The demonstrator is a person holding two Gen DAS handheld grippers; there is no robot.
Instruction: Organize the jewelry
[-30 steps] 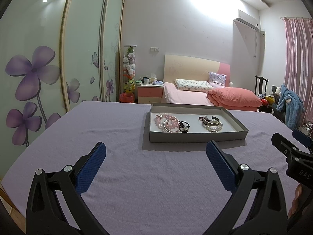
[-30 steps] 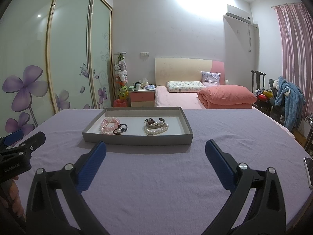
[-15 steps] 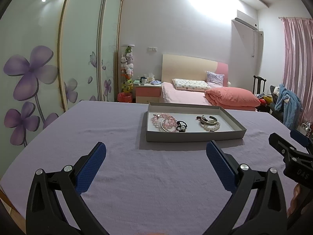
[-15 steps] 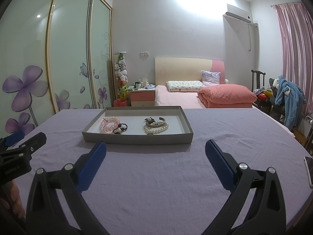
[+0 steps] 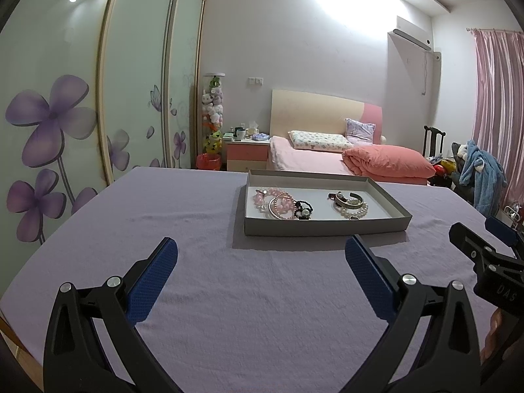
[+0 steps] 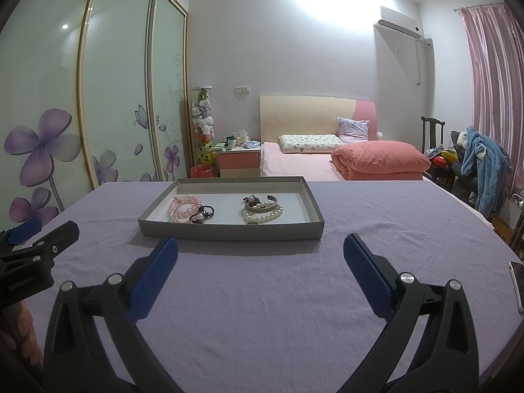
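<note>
A grey shallow tray (image 5: pixel 324 227) sits on the purple tablecloth (image 5: pixel 229 294); it also shows in the right wrist view (image 6: pixel 229 231). Inside lie pink bead bracelets (image 5: pixel 275 201), a black hair tie (image 5: pixel 303 209), a pearl bracelet (image 5: pixel 355 211) and a metal bangle (image 5: pixel 350 200). The same pieces show in the right wrist view: pink beads (image 6: pixel 185 208), pearls (image 6: pixel 263 216). My left gripper (image 5: pixel 262 255) is open and empty, well short of the tray. My right gripper (image 6: pixel 260 252) is open and empty, just before the tray's near wall.
A phone (image 6: pixel 517 281) lies at the table's right edge. Beyond the table stand a pink bed (image 6: pixel 327 160), a nightstand (image 6: pixel 239 162), sliding wardrobe doors (image 6: pixel 114 98) and a chair with blue clothing (image 6: pixel 481 163).
The left gripper has drifted slightly, so the tray sits a little further left in its view. The right gripper has barely moved. Both stay open.
</note>
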